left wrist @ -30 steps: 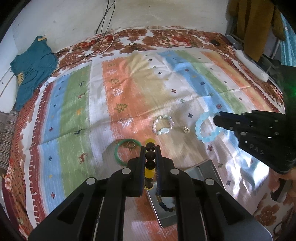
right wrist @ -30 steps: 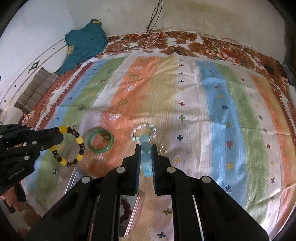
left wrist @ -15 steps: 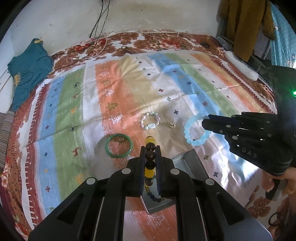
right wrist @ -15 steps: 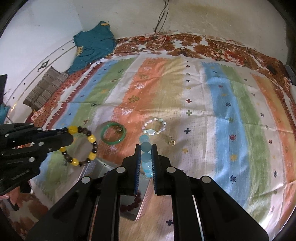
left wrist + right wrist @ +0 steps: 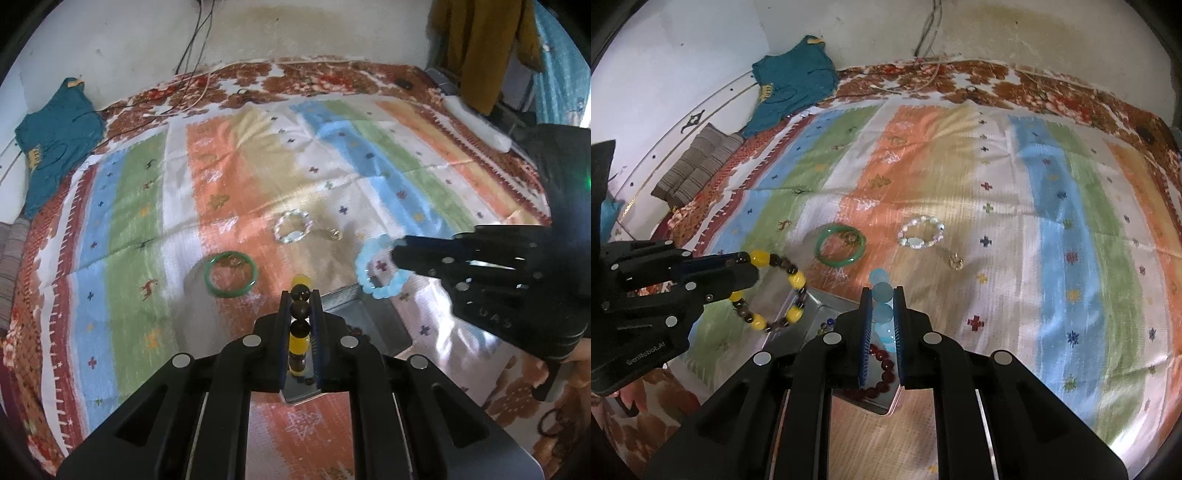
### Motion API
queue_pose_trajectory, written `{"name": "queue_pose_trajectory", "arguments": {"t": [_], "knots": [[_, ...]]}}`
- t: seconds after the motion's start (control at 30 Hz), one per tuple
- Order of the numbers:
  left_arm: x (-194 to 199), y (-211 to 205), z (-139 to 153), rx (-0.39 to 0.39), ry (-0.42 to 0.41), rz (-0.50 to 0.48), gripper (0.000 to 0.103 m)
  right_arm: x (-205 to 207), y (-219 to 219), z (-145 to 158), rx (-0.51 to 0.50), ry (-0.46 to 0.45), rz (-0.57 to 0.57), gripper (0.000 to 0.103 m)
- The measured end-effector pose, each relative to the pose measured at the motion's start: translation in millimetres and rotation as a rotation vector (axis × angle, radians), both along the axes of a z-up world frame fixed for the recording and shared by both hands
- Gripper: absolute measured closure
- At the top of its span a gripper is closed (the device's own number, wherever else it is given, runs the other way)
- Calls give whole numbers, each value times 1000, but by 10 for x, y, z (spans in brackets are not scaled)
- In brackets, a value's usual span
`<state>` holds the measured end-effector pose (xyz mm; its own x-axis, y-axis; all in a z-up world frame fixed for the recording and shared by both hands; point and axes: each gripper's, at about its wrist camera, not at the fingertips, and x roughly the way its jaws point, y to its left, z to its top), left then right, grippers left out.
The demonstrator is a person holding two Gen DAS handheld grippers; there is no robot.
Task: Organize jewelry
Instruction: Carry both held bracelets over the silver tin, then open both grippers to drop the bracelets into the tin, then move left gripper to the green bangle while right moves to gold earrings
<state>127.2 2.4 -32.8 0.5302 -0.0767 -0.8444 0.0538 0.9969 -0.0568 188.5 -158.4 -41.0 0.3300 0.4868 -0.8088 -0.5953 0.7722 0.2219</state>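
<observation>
both grippers hang over the metal tray (image 5: pixel 816 306), each tilted steeply down and forward toward the striped blanket (image 5: pixel 997 206) that covers the bed.

the left gripper (image 5: pixel 300 295) has its jaws nearly together, opening very slightly, and the yellow and dark bead bracelet (image 5: pixel 299 328) sits pinched between the blue pads. in the right wrist view that same bracelet (image 5: pixel 772 291) dangles as a full loop from the left gripper's (image 5: pixel 746 264) tip, hanging just above the tray's near-left edge.

the right gripper (image 5: pixel 881 295) is clamped narrow on the pale blue bead bracelet (image 5: pixel 881 306), whose beads stack up between the pads. from the left wrist view the bracelet (image 5: pixel 378 271) hangs as a ring off the right gripper's (image 5: pixel 397 254) tip, just over the tray's (image 5: pixel 373 317) far-right corner. a bit of the person's hand (image 5: pixel 581 356) shows at the handle behind it.

inside the tray lies a dark red bead bracelet (image 5: pixel 882 373), seen under the right gripper, with a few small blue beads (image 5: pixel 827 325) toward the tray's left side.

beyond the tray, on the blanket, lies the green bangle (image 5: pixel 842 245) with a small ring (image 5: pixel 851 236) resting inside its far edge. right of the bangle is the pearl bracelet (image 5: pixel 921 232), and right of that, nearer the tray, a small gold piece (image 5: pixel 955 261).

a teal shirt (image 5: pixel 792 79) lies far beyond the tray at the bed's back-left corner.
</observation>
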Motion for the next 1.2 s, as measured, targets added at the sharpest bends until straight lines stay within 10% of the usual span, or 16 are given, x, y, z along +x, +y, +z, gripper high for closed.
{"name": "queue_pose_trajectory", "arguments": {"t": [0.17,1.2], "knots": [[33,113,-31,8,11,45,76,72,-58,-56,-29,4,-45,66],[316,468,-290,69,55,198,33,336,-57,-102,-43,-5,-143,36]]}}
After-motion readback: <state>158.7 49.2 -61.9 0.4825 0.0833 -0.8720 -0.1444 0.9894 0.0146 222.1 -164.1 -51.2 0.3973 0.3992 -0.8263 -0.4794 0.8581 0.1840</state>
